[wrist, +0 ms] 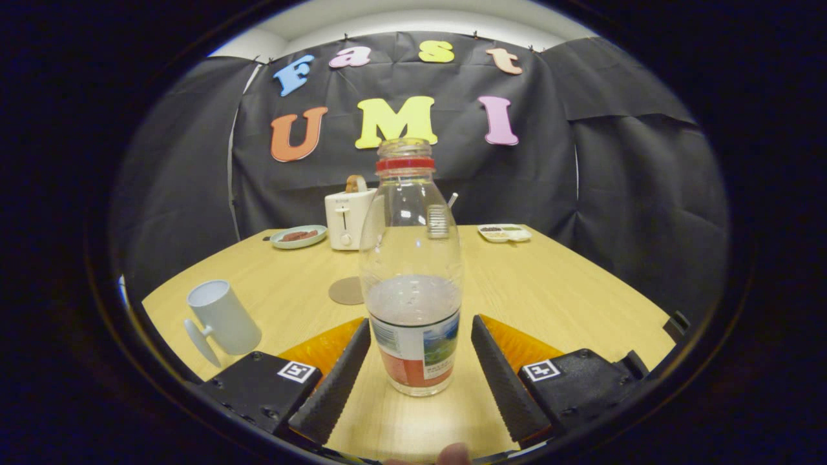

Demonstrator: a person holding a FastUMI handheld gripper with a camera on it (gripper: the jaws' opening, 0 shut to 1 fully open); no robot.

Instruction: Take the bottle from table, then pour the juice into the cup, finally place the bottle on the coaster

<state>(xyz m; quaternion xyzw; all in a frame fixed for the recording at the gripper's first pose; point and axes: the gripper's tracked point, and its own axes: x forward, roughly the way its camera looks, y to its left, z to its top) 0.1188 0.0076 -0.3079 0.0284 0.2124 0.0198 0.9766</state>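
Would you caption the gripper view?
Open gripper straddles the upright bottle; cup and coaster wait beyond.

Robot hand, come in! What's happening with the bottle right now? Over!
Gripper open, fingers either side of the bottle, not squeezing it. Bottle upright on the table, uncapped. Cup and coaster waiting. Nothing in the way.

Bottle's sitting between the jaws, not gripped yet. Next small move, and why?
Probably close the jaws on the bottle. The gripper is open with a gap on each side of the upright, uncapped bottle, whose lower body already stands between the jaws. Squeeze gently so it doesn't tip.
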